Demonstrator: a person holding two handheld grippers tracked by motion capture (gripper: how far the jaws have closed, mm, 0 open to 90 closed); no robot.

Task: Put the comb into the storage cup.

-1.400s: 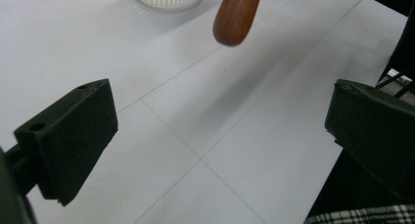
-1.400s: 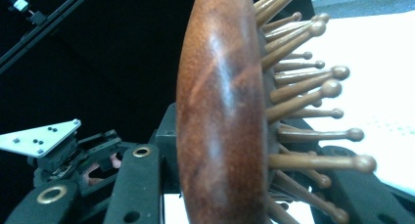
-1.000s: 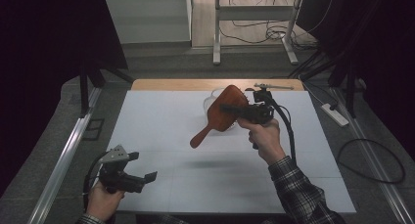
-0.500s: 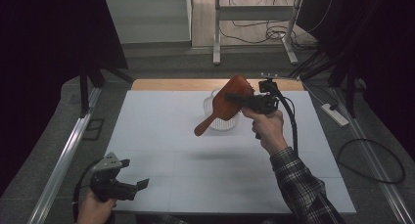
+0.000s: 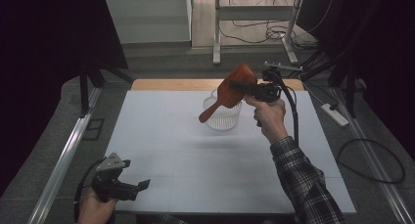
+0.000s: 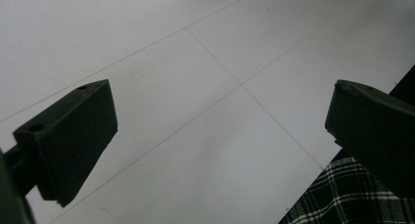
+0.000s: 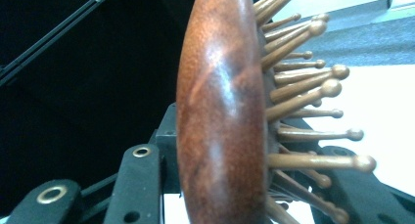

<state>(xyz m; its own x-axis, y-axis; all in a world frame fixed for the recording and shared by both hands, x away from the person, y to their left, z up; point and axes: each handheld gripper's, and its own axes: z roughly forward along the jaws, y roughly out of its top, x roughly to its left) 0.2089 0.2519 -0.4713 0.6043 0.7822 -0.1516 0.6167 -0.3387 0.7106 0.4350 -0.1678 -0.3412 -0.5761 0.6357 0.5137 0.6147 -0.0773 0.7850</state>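
A reddish-brown wooden hairbrush (image 5: 232, 89) hangs in the air over a clear ribbed cup (image 5: 223, 115) at the back of the white table (image 5: 161, 136). My right gripper (image 5: 244, 87) is shut on the brush's head, handle slanting down to the left. In the right gripper view the brush back (image 7: 220, 111) stands between the jaws with its wooden pins (image 7: 303, 97) pointing right. My left gripper (image 5: 139, 187) rests low at the table's front left corner, jaws wide open with nothing between them. In the left gripper view, the left gripper (image 6: 220, 136) looks down on bare table.
A wooden strip (image 5: 171, 84) runs along the table's far edge. A metal rail (image 5: 63, 160) flanks the left side. A power strip (image 5: 335, 114) and cables (image 5: 372, 160) lie on the floor to the right. A plaid sleeve (image 5: 303, 185) reaches over the right half.
My right gripper has carried the brush up and toward the back, from left of the cup to above it. The left gripper has drifted slightly toward the front edge.
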